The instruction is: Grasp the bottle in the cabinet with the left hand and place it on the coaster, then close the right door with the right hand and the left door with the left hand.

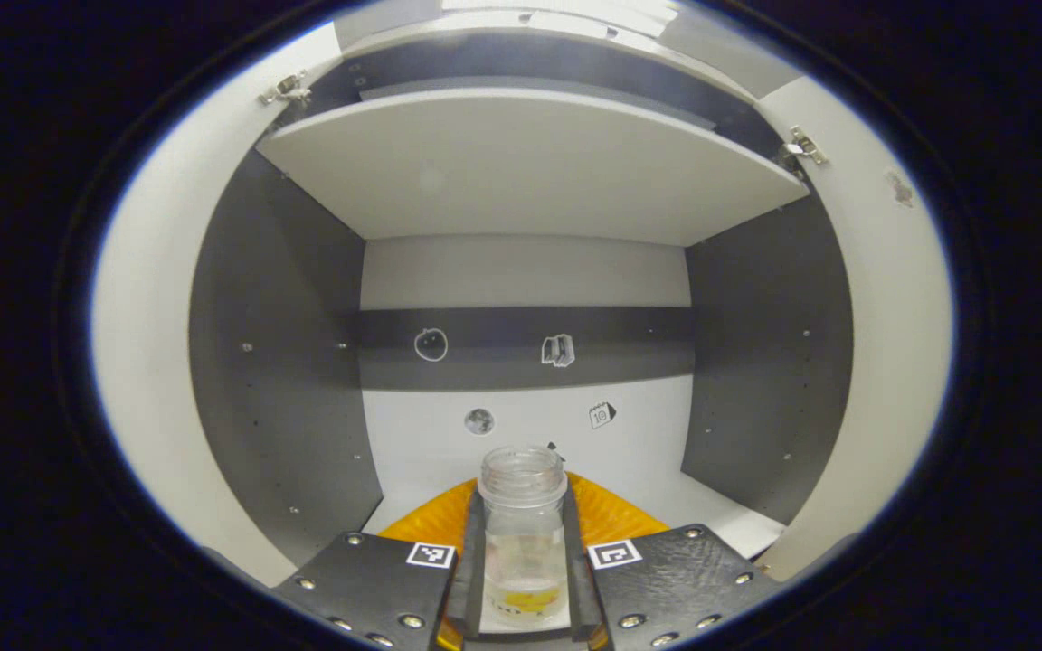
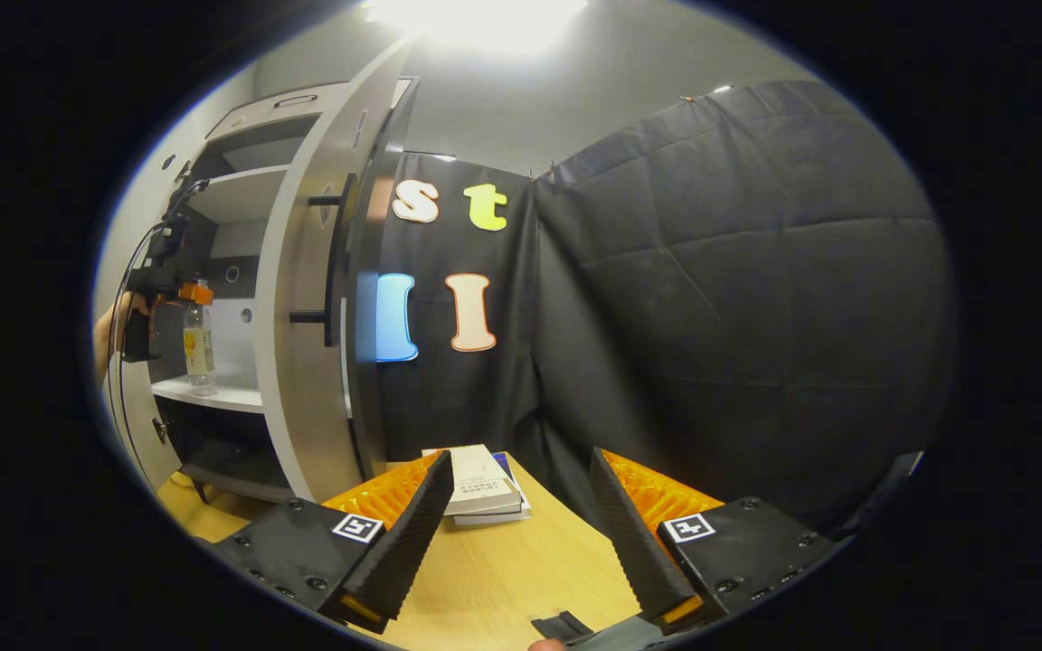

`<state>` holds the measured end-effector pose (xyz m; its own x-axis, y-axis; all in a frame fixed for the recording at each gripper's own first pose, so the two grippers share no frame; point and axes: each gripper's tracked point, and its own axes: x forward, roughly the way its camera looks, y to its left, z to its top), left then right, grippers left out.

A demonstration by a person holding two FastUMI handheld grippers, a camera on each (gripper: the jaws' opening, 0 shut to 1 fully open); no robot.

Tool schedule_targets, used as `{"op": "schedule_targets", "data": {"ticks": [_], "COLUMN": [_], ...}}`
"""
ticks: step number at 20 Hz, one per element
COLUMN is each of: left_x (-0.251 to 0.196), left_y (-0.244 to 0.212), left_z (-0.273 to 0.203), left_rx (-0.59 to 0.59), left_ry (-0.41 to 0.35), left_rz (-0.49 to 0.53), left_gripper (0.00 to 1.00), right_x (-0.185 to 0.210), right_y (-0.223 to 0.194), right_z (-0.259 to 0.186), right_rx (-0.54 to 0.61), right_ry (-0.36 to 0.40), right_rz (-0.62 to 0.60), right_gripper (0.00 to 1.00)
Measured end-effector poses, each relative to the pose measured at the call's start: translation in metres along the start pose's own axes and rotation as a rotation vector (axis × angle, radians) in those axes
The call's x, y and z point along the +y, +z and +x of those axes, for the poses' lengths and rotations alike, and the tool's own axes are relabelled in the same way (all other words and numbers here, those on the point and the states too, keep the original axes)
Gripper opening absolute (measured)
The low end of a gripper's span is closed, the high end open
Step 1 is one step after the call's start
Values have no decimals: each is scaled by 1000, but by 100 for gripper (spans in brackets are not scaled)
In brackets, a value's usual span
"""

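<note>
Left claw [image 1: 525,579]: closed on clear plastic bottle [image 1: 523,542], yellowish liquid at bottom, upright between its fingers, inside grey-and-white cabinet [image 1: 286,362] | Right claw [image 2: 521,533]: open, empty, above wooden tabletop [image 2: 503,570]; stacked books [image 2: 483,488] just ahead.

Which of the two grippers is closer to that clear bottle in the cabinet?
The left. The left hand-held gripper has both fingers pressed on the clear lidless plastic bottle inside the grey-and-white cabinet. The right hand-held gripper hangs open over the wooden table, well outside the cabinet.
</note>
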<state>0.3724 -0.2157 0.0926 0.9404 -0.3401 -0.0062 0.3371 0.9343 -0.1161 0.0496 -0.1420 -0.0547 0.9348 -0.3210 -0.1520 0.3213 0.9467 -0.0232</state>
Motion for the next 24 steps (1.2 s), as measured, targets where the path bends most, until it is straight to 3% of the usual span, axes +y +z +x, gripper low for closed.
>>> {"op": "schedule_targets", "data": {"ticks": [9,17,24], "left_x": [6,-5,-22], "left_y": [2,-40,-92], "left_z": [-107,-171,-208], "left_rx": [-19,4,27], "left_ry": [51,56,15], "left_rz": [7,-7,-56], "left_gripper": [38,39,38], "right_x": [-2,-2,-4], "right_y": [7,-5,-13], "right_z": [-20,-47,-65], "right_rx": [-22,3,13], "right_ry": [125,198,227], "right_rz": [-11,-7,-9], "right_gripper": [96,96,96]}}
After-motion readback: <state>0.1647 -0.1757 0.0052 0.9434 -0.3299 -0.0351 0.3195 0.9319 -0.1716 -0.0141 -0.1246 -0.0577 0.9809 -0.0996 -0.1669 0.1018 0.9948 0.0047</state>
